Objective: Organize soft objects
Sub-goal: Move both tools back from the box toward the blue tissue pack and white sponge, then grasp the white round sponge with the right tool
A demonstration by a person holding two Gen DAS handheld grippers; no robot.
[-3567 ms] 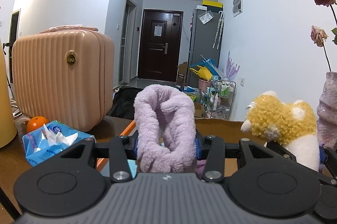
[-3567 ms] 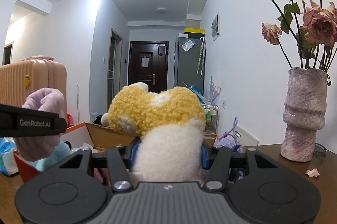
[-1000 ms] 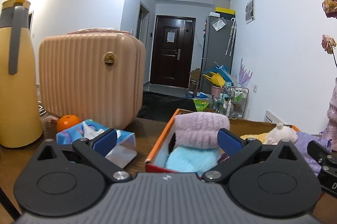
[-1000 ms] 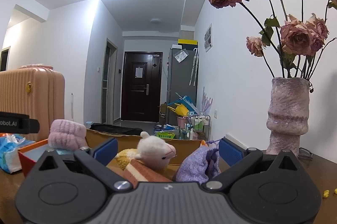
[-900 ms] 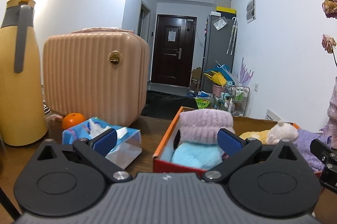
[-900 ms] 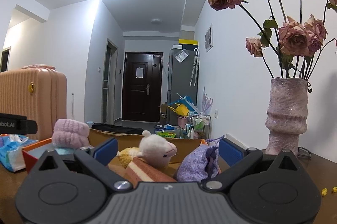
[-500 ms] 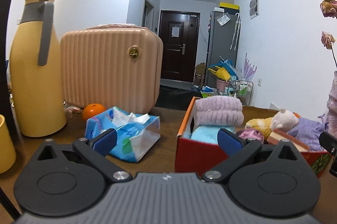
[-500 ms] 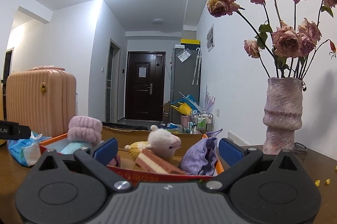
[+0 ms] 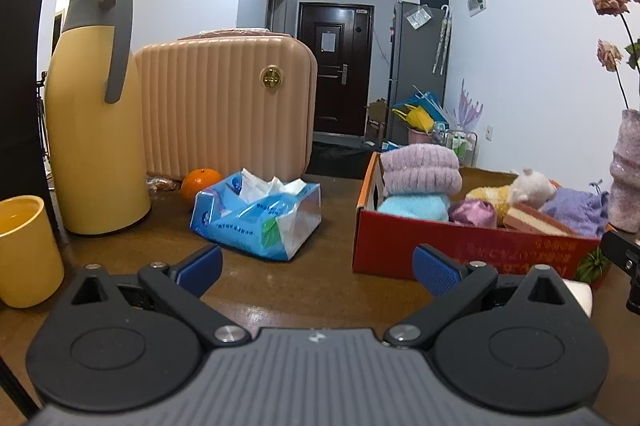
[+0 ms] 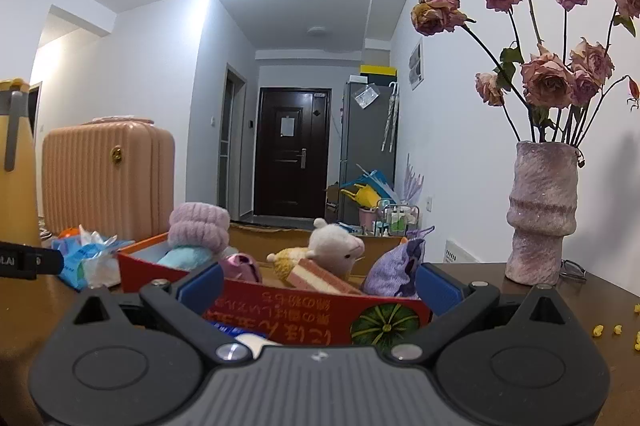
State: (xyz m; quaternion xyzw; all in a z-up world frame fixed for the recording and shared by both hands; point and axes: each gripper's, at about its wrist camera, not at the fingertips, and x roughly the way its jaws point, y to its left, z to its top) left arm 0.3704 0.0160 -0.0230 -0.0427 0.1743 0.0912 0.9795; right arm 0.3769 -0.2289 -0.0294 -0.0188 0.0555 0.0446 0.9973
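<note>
Sitting on the brown table (image 9: 320, 286): a red box (image 9: 460, 250) holding the soft things, with a tissue pack (image 9: 256, 218) just left of it, an orange (image 9: 200, 182), a peach case (image 9: 228, 106), a yellow jug (image 9: 96, 114) and a yellow cup (image 9: 24, 250) further left. Lying across the box's left end, long axis sideways: a lilac roll (image 9: 420, 168) atop a blue cloth (image 9: 414, 206). Facing right in the box: a lamb toy (image 10: 336, 250), beside a cake toy (image 10: 320, 276) and a purple pouch (image 10: 396, 268). Hanging well short of the box, spread wide, gripping nothing: the left gripper (image 9: 316, 268). Hovering just before the box's front wall, likewise spread wide and holding nothing: the right gripper (image 10: 318, 284). Showing whole only in the right view: the vase (image 10: 542, 214) with dried roses (image 10: 544, 78), standing right of the box.
</note>
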